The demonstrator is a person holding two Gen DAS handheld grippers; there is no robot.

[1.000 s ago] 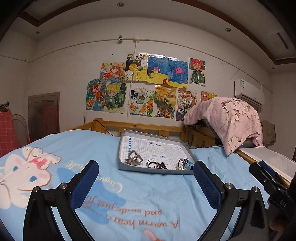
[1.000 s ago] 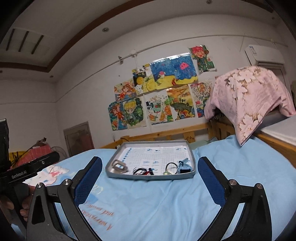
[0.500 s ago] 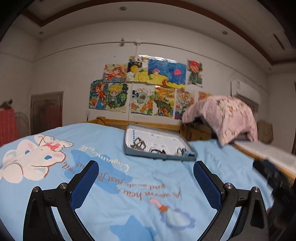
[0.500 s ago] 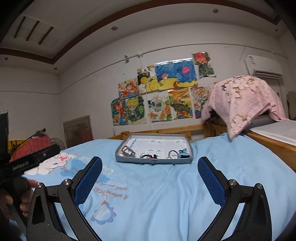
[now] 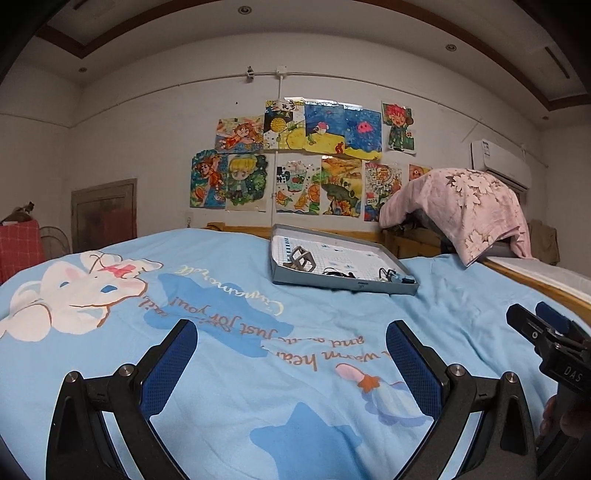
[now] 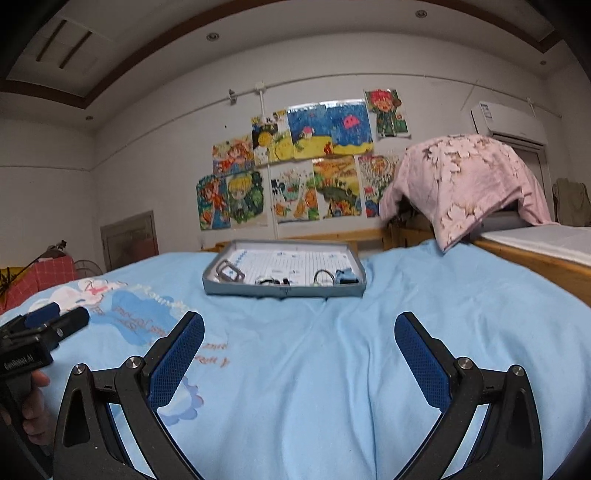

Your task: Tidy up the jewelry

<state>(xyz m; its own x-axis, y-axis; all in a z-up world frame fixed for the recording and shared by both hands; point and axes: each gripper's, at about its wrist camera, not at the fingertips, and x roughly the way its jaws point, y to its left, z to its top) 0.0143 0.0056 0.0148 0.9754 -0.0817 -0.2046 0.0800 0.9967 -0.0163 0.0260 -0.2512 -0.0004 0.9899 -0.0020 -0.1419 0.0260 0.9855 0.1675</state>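
Both hand-held grippers (image 5: 291, 354) (image 6: 299, 347) are held apart, empty; the tray (image 6: 284, 291) should be approached low, one piece singled out.

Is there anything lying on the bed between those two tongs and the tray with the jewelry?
Nothing visible. Only bare blue bedsheet lies between the open right tongs, the open left tongs and the grey tray.

Pretty dim in here, just flat light from the recessed ceiling spots (image 5: 244, 10). Soft shadows, heavy fisheye bending and dark corners, right view slightly blurry.
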